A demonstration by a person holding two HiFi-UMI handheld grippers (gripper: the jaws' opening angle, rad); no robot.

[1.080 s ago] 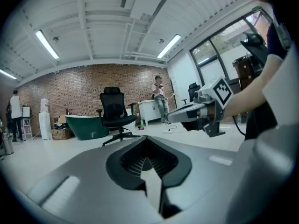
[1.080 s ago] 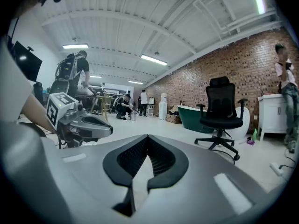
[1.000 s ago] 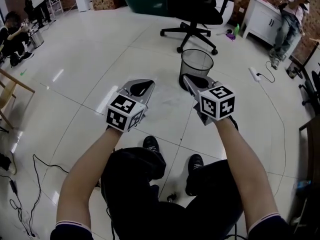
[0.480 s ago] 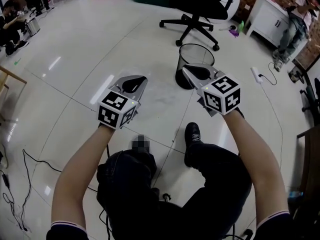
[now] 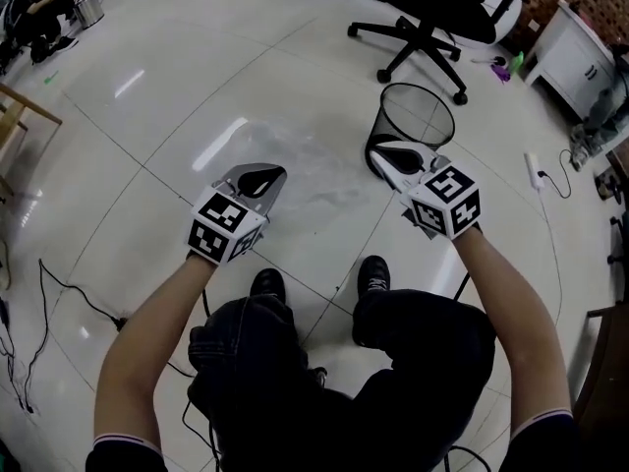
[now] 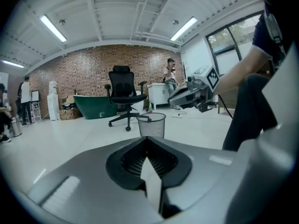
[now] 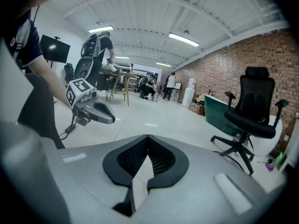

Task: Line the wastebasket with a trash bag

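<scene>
A black mesh wastebasket [image 5: 417,116] stands empty on the white tiled floor, also seen in the left gripper view as a wastebasket [image 6: 152,125] straight ahead. A clear trash bag [image 5: 305,165] lies flat and crumpled on the floor left of it. My left gripper [image 5: 278,172] hovers at the bag's near left edge, jaws shut and empty. My right gripper [image 5: 378,148] hangs just in front of the basket's base, at the bag's right end, also shut with nothing held. Each gripper view shows closed jaws, left gripper [image 6: 146,139] and right gripper [image 7: 148,136].
A black office chair [image 5: 432,18] stands just behind the basket. A white cabinet [image 5: 575,62] and a power strip [image 5: 534,170] with its cable lie to the right. Cables [image 5: 59,303] trail on the floor at left. My feet [image 5: 267,285] stand close behind the bag.
Both grippers have sunk toward the floor and drawn nearer the bag. The person has stepped forward, so the basket and bag now lie closer ahead. Jaws stayed shut.
</scene>
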